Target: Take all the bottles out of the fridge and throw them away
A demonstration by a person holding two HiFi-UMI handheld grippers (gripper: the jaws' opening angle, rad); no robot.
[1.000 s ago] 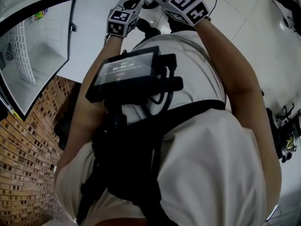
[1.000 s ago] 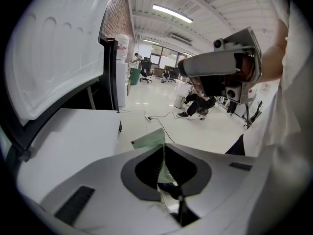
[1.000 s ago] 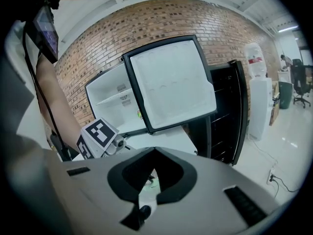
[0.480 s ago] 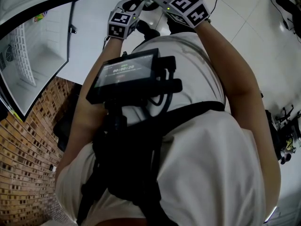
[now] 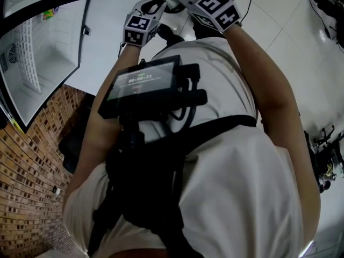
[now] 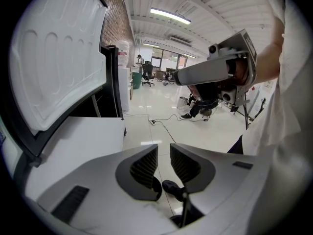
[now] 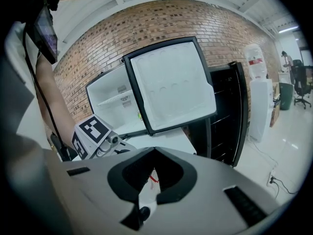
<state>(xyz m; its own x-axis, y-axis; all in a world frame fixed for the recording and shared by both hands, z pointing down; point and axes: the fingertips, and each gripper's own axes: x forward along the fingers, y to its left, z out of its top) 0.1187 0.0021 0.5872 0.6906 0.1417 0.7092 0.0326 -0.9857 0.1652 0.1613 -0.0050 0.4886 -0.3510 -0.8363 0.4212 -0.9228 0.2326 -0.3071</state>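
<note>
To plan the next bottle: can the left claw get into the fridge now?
Probably yes. The fridge door stands open, and the left claw, whose jaws have just been opening, has nothing between them. It points away into the room, though, so it must turn first. The right claw grips a white bottle.

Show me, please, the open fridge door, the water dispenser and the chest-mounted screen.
fridge door (image 7: 173, 84): right gripper view, middle of its white inner panel.
water dispenser (image 7: 259, 109): right gripper view, front of its white body.
screen (image 5: 142, 79): head view, centre of display.
</note>
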